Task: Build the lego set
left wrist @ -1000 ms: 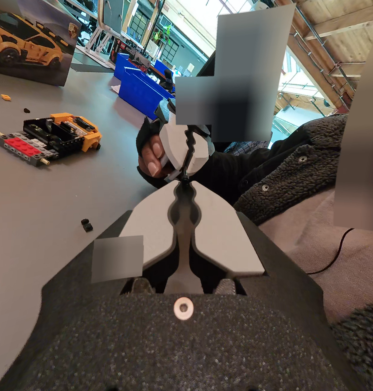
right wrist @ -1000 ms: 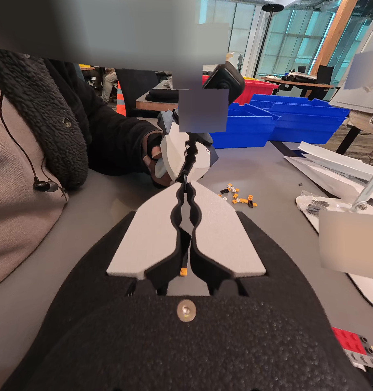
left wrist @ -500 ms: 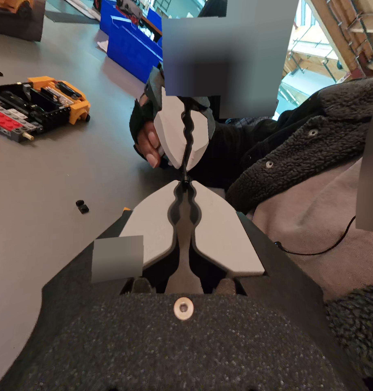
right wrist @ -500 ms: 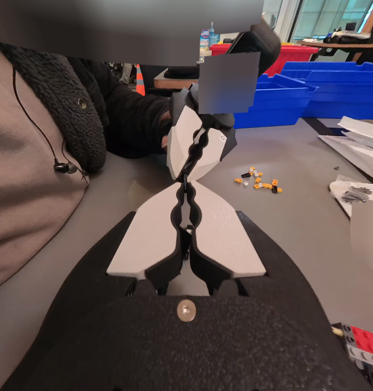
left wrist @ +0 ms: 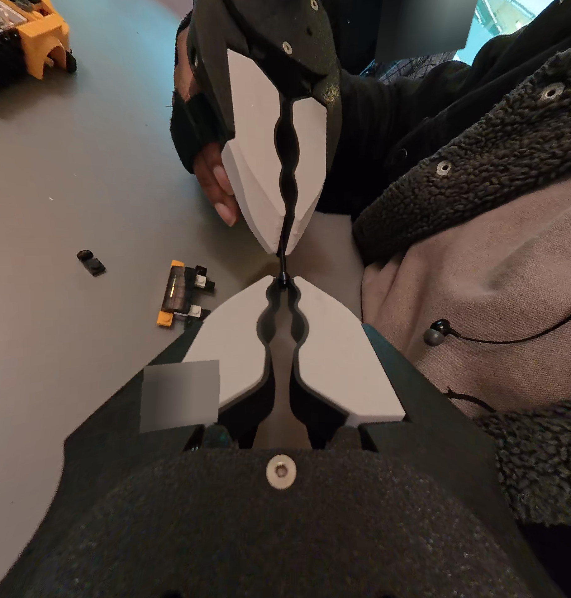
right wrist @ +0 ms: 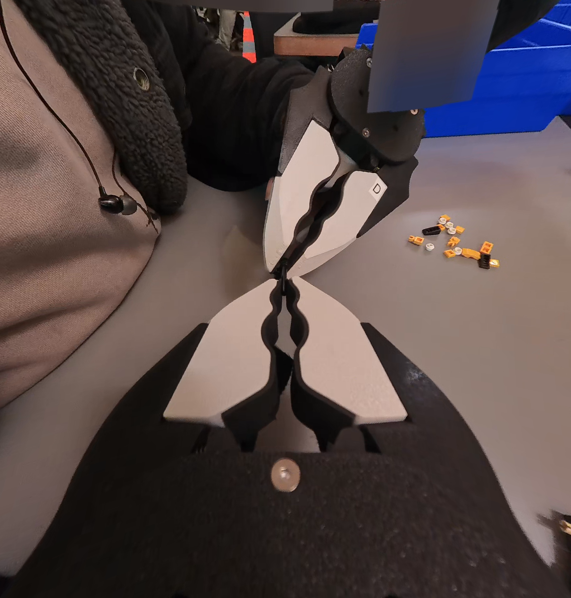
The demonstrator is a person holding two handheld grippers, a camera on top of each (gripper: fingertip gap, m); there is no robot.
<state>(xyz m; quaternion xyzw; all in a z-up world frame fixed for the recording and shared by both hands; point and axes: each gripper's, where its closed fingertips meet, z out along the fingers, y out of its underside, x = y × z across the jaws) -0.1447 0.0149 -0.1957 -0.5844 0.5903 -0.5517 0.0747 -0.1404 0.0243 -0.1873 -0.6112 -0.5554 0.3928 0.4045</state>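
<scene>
Above grey bench (left wrist: pixel 67 181), tip to tip: left gripper (left wrist: pixel 282 281) and right gripper (right wrist: pixel 282 284), both sets of fingers clamped together on one thin black lego rod (left wrist: pixel 283 263) spanning gap between them. Beside left fingers, on bench: small orange-black lego subassembly (left wrist: pixel 180 296), black piece (left wrist: pixel 91 262). Farther off: orange car body (left wrist: pixel 35 48) at corner; loose orange, white, black pieces (right wrist: pixel 454 241) right of grippers.

The yellow car model (left wrist: pixel 25 42) is running off the left wrist view's top-left corner. The thin black piece (left wrist: pixel 282 265) is hiding inside both grippers' tips, its shape unreadable.
</scene>
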